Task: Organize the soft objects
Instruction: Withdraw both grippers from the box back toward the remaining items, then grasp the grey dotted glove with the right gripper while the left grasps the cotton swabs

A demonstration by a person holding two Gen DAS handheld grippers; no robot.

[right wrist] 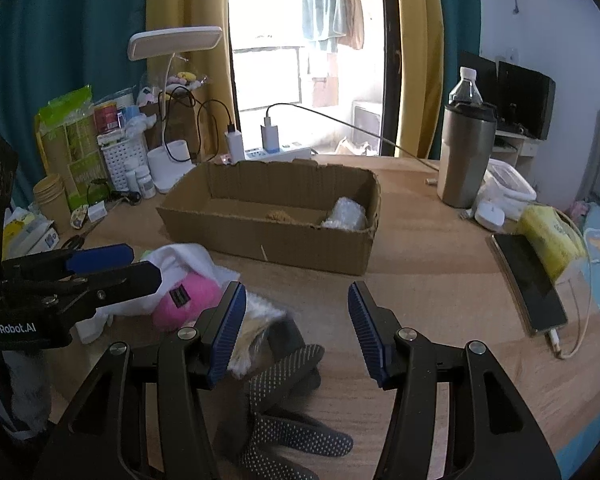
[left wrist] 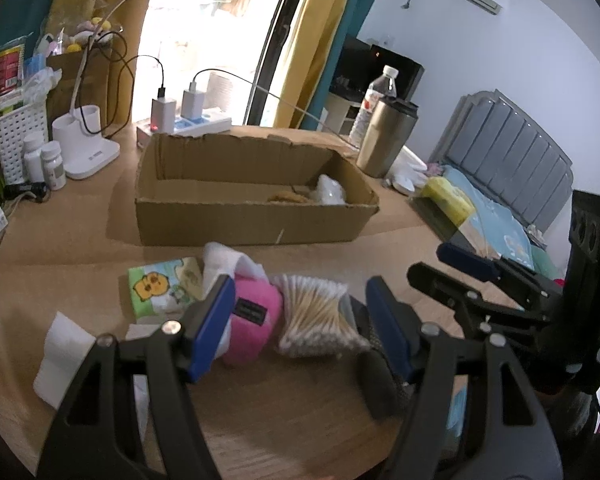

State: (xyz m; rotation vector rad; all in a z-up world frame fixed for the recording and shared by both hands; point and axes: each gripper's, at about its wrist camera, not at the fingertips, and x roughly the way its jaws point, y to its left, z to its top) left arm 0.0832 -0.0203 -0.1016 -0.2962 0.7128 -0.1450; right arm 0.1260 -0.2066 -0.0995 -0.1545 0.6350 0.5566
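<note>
Pink plush (left wrist: 256, 320) and the cotton-swab pack (left wrist: 320, 314) were framed by the left gripper (left wrist: 300, 320), jaws apart, nothing pinched. Right gripper (right wrist: 296, 328) was open over dotted socks (right wrist: 292, 400). Best scooped low, then dropped in the cardboard box (left wrist: 244, 220).

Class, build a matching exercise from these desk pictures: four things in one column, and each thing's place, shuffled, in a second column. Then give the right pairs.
Things:
1. pink plush
2. bubble wrap bundle
3. phone
4. steel tumbler

Places:
A. standing right of the cardboard box
B. inside the box, right end
C. lying flat near the desk's right edge
D. in front of the box, by the cotton swabs

Pairs: 1-D, 2-B, 3-C, 4-A
</note>
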